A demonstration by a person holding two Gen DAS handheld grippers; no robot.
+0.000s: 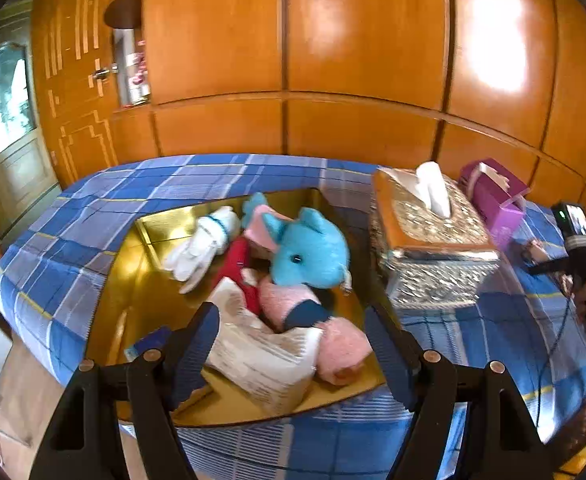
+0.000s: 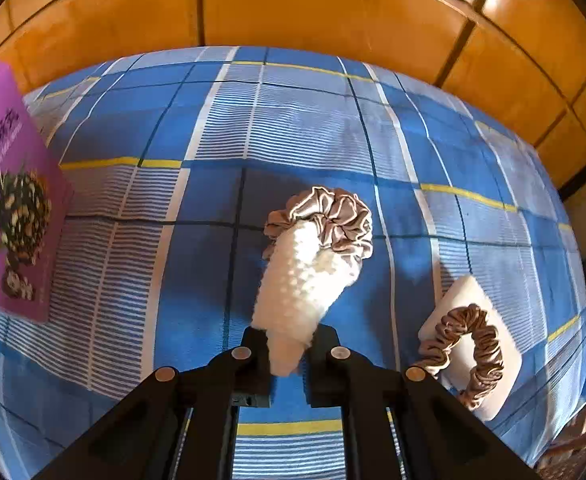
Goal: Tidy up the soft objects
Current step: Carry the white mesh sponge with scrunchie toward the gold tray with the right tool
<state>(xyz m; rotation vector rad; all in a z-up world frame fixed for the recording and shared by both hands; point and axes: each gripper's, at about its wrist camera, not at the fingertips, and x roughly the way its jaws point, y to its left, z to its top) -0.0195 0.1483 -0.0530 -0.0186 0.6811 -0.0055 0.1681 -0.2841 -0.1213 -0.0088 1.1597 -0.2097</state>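
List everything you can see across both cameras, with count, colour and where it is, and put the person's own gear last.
Gold box: one, open, on the bed.
Blue plush: one, in the box.
White gloves: a bundle, in the box.
Pink plush: one, in the box.
Tissue box: one, silver and gold, right of the gold box.
Purple box: one, behind the tissue box.
Scrunchies: two, taupe; one around the white fuzzy roll, one on a white pad.
Bedspread: blue plaid.
Left gripper: jaws open above the box.
Right gripper: jaws shut on the white fuzzy roll.
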